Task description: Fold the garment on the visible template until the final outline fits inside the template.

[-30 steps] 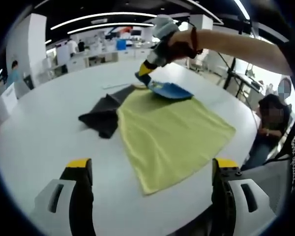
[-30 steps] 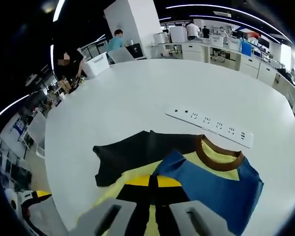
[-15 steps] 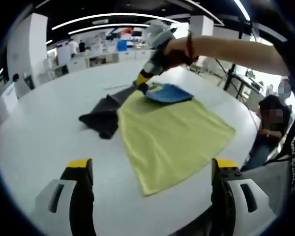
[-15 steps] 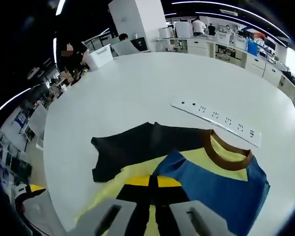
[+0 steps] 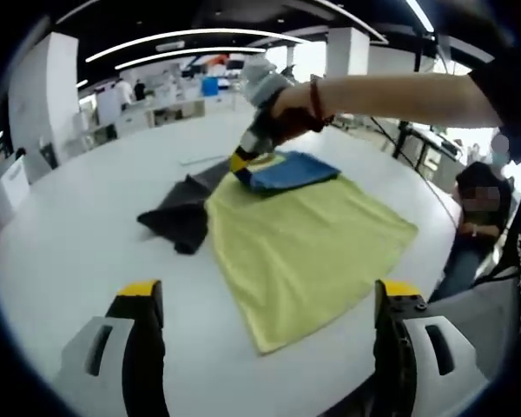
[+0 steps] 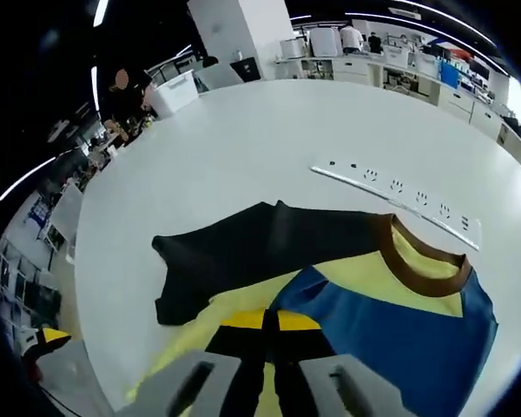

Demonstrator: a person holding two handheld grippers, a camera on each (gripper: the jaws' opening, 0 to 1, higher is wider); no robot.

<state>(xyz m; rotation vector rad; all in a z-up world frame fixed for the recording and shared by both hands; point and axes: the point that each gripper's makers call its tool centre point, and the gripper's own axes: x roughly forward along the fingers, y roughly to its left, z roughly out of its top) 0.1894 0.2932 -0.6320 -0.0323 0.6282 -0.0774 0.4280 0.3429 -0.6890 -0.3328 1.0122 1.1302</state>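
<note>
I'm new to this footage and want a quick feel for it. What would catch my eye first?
First, the big yellow garment spread flat in the middle of the white table. At its far end the right gripper is shut on a blue panel of it, with a dark sleeve trailing off to the left. In the right gripper view, a brown collar stands out, and a white power strip lies beyond it.

The left gripper (image 5: 265, 300) has pale grey jaws with black inner faces and yellow tips. The right gripper (image 6: 272, 320) is built alike — grey, black, yellow-tipped. The person's forearm (image 5: 399, 87) is bare, with a dark red wristband (image 5: 314, 95) — the sleeve (image 5: 504, 78) is black.
</note>
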